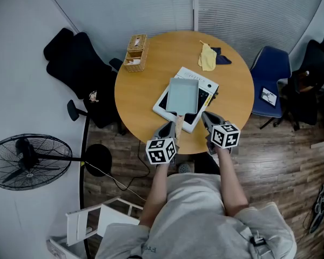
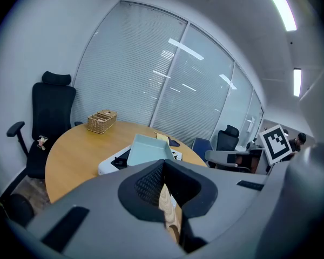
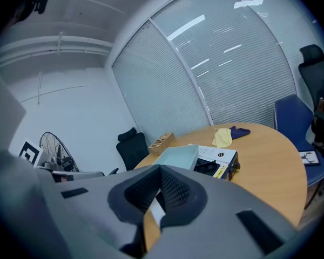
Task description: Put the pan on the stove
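Note:
A light blue square pan (image 1: 182, 95) sits on the white portable stove (image 1: 206, 85) in the middle of the round wooden table (image 1: 143, 93). Its wooden handle (image 1: 179, 124) points toward me. My left gripper (image 1: 169, 128) is shut on that handle; in the left gripper view the handle (image 2: 167, 203) runs between the jaws, with the pan (image 2: 148, 149) beyond. My right gripper (image 1: 208, 118) is shut and hovers by the stove's near right corner, holding nothing that I can see. In the right gripper view the pan (image 3: 178, 156) and stove (image 3: 222, 156) lie ahead.
A wicker basket (image 1: 135, 52) stands at the table's far left. A yellow cloth (image 1: 207, 57) and a dark cloth (image 1: 223, 59) lie at the far edge. A black chair (image 1: 78, 63), a blue chair (image 1: 270, 69) and a floor fan (image 1: 27, 158) surround the table.

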`<state>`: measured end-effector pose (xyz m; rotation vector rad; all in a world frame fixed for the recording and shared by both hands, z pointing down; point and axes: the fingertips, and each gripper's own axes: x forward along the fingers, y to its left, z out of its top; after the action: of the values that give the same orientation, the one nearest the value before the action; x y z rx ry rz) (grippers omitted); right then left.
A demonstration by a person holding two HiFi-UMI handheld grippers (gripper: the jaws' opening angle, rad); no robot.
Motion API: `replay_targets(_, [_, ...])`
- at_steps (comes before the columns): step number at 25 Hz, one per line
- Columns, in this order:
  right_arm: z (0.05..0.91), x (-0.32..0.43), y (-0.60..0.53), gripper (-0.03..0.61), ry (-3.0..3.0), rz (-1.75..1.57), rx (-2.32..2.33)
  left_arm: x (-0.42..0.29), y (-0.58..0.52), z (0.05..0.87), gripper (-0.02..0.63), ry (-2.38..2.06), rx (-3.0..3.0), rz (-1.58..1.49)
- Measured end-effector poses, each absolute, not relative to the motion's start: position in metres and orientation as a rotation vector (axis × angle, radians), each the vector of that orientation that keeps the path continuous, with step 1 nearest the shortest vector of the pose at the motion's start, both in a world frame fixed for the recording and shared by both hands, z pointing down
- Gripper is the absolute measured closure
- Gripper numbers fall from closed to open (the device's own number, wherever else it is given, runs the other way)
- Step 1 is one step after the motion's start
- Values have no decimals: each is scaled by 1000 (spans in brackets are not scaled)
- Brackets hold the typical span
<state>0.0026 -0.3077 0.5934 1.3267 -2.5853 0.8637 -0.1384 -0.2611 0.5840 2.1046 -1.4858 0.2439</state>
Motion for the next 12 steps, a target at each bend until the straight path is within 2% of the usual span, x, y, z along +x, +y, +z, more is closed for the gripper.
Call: replay_targets(12, [592,4,-309,557,-2577,827,1332,-135,-260,584,586,-1474,2115,249])
